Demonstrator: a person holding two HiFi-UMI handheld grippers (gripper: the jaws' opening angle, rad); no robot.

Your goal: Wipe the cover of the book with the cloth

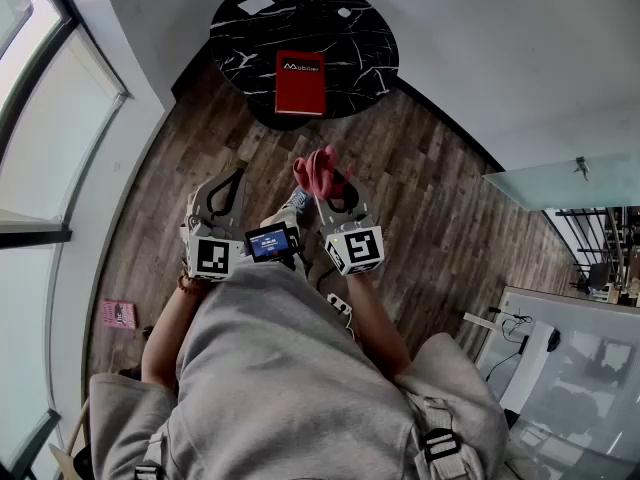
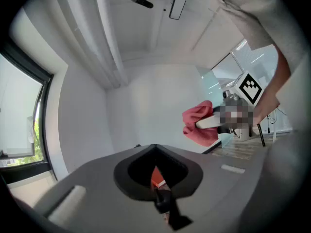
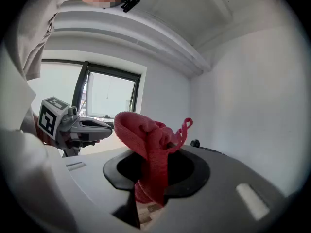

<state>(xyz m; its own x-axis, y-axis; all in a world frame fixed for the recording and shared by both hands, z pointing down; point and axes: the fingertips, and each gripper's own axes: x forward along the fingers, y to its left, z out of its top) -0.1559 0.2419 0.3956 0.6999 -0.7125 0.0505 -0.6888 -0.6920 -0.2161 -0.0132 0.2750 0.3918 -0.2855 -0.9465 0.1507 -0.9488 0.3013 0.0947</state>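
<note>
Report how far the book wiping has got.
Done: the cloth is picked up, clamped in the right gripper. In hand: both grippers hang in the air short of the table; the left gripper is shut and empty. Left: the red book lies on the black table with the cloth nowhere near it, so the whole wipe of its cover remains.

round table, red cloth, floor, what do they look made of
The round table looks like black marble or a marble-look top: white veins, smooth. The red cloth: soft woven or terry fabric, matte, ribbed texture with a loop. The floor: wood or wood-look planks, brown, staggered boards.
</note>
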